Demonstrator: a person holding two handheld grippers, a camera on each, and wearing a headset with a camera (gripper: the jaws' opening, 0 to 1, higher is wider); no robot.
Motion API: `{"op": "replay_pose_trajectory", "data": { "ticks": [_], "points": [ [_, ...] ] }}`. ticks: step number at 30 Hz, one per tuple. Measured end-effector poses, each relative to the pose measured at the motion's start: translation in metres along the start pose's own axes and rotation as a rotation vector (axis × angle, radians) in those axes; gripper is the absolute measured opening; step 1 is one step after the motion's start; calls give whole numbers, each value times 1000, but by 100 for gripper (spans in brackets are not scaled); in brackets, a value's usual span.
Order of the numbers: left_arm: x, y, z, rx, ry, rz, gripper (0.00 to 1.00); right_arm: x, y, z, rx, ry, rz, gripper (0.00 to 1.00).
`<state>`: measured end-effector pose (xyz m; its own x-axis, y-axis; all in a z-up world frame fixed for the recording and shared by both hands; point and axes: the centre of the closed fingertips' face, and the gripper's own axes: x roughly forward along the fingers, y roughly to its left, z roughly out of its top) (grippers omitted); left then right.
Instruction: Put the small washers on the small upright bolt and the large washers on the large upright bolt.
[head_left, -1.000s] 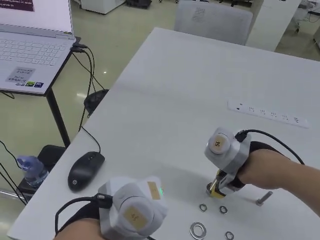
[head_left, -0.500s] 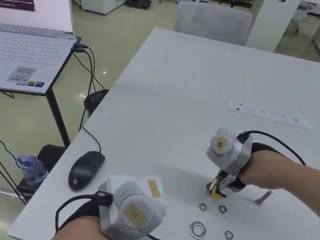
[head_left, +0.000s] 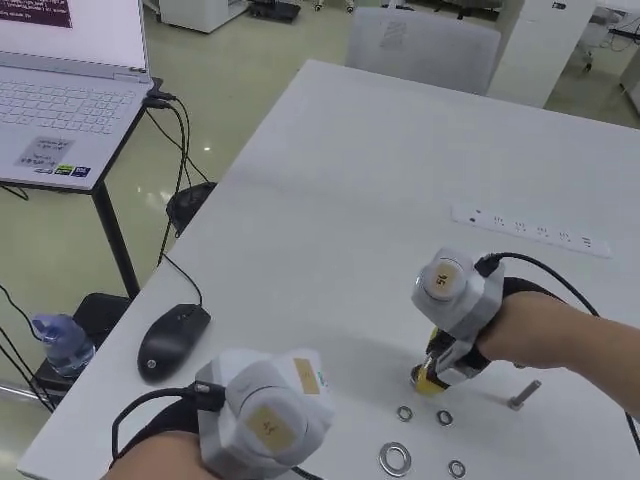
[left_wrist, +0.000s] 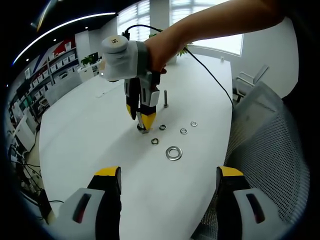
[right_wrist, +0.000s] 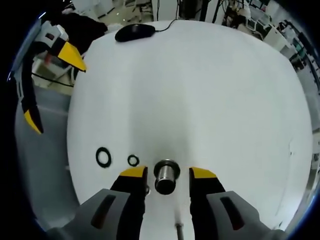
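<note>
The large upright bolt (right_wrist: 166, 175) stands on the white table between the jaws of my right gripper (right_wrist: 167, 173), which is open with a thin gap on each side. In the head view this gripper (head_left: 432, 378) points down at the bolt (head_left: 420, 377). The small upright bolt (head_left: 523, 395) stands to its right. Small washers (head_left: 404, 413) (head_left: 444, 418) (head_left: 457, 469) and one large washer (head_left: 396, 460) lie flat in front of the large bolt. My left gripper (left_wrist: 169, 175) is open and holds nothing, short of the washers (left_wrist: 174, 153).
A black mouse (head_left: 172, 340) lies near the table's left edge. A white power strip (head_left: 530, 226) lies at the far right. A laptop (head_left: 60, 100) sits on a stand to the left, and a chair (head_left: 425, 45) stands beyond the table.
The head camera has shifted slightly. Both grippers, the bolts and the washers stay where they were.
</note>
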<state>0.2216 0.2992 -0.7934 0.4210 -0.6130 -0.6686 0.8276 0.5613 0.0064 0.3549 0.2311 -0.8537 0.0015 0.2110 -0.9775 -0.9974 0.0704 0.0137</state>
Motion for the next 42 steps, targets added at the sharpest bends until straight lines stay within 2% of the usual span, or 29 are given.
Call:
{"op": "replay_pose_trajectory", "data": {
  "ticks": [6,14,18,25,35,42],
  "points": [
    [-4,1,0,2,2,6,77,-7,10,10,-39,-20,11,35],
    [-8,-3,-1,0,3,6,77,-17,24,18,-82,-46,18,35],
    [-12,-5,0,2,0,10,77,-24,33,18,-97,-51,20,35],
    [-17,-6,0,2,1,19,77,-30,40,17,-114,-56,8,35],
    [-24,-8,0,-3,-5,27,77,-38,67,12,-153,-60,23,35],
    [-23,-10,1,-15,-17,28,77,-42,86,14,-153,-84,33,35]
  ]
}}
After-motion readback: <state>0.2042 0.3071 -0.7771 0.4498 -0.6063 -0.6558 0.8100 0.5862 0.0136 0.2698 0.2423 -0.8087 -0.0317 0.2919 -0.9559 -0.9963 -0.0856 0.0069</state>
